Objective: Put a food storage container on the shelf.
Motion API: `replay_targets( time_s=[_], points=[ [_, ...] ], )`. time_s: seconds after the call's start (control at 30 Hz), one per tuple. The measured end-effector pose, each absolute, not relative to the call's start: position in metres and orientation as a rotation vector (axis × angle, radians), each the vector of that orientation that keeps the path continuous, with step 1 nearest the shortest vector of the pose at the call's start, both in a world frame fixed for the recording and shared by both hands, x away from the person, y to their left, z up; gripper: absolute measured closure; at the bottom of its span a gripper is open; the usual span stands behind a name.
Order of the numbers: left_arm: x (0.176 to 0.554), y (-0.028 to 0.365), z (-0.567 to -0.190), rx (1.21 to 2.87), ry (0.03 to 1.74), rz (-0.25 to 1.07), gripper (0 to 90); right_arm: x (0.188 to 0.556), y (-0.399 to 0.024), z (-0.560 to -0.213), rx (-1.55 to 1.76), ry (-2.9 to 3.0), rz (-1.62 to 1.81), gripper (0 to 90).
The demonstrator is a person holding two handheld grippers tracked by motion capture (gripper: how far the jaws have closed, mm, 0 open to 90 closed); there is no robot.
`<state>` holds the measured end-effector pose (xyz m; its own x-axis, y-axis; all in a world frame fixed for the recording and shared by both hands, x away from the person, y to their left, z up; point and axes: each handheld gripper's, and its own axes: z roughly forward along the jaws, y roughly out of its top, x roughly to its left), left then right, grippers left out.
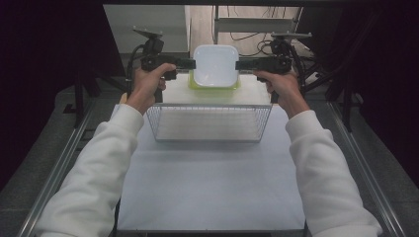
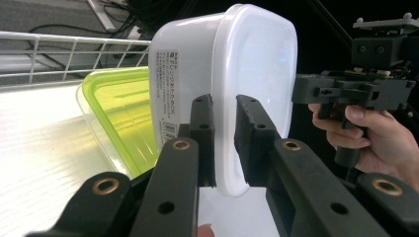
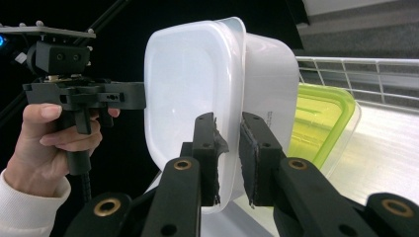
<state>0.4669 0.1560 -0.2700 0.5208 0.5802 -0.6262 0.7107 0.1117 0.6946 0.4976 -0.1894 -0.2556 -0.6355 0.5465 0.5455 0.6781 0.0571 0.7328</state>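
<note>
A white plastic container [image 1: 216, 66] hangs between my two grippers at the back of the table. My left gripper [image 1: 193, 64] is shut on its left rim, the black pads [image 2: 207, 138] pinching the edge. On the opposite side my right gripper [image 1: 237, 64] is shut on the right rim, with its pads [image 3: 257, 153] clamped over the lip. The left gripper view has the white container [image 2: 257, 64] with a printed label on its side. Just under it lies a clear container with a yellow-green lid [image 1: 197, 85] [image 2: 123, 113] [image 3: 321, 123]; I cannot tell whether the two touch.
A wire basket [image 1: 208, 123] stands in front of the containers, on a white mat [image 1: 212, 182] that reaches the near edge. Its rim shows behind the containers [image 2: 74, 54] [image 3: 356, 69]. Metal rails [image 1: 64, 163] run down both sides, and cables lie beyond the table.
</note>
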Motion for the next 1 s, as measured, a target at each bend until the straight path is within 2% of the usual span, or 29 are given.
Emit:
replay_targets(
  time_s=[0.37, 0.63, 0.9, 1.0],
  points=[
    [0.489, 0.157, -0.269, 1.554, 1.205, -0.205, 73.9, 0.518, -0.183, -0.251, -1.412, -2.11, -1.533, 72.1],
    [0.506, 0.161, -0.28, 1.467, 1.251, -0.309, 72.0, 0.536, -0.184, -0.261, -1.465, -1.977, -1.519, 68.9],
    [0.509, 0.161, -0.283, 1.46, 1.256, -0.302, 69.9, 0.542, -0.184, -0.267, -1.478, -1.939, -1.518, 66.2],
    [0.508, 0.158, -0.282, 1.49, 1.262, -0.278, 63.0, 0.542, -0.184, -0.268, -1.475, -1.94, -1.522, 63.6]
  ],
)
